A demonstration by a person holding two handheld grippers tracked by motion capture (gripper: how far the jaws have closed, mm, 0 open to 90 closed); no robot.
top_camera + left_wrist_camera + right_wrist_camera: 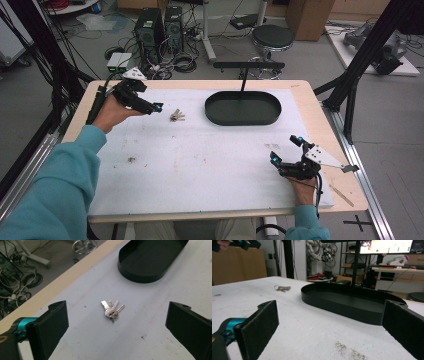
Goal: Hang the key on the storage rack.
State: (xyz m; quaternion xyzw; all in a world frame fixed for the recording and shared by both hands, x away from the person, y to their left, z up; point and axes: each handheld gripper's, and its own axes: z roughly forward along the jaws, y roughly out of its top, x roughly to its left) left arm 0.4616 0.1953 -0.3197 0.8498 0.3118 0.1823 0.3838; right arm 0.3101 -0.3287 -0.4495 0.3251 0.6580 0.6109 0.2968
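The left hand-held gripper point(153, 107), jaws spread wide, hovers just beside a small bunch of keys point(111, 310) lying flat on the bench point(200, 165) near a black tray point(243, 108): light, rigid, slippery metal, likely best pinched across the clustered heads.

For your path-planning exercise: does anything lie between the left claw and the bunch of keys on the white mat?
Nothing visible does. The left claw is open and aimed at the keys, with bare white mat between them. The black oval tray lies beyond the keys, not in the way.
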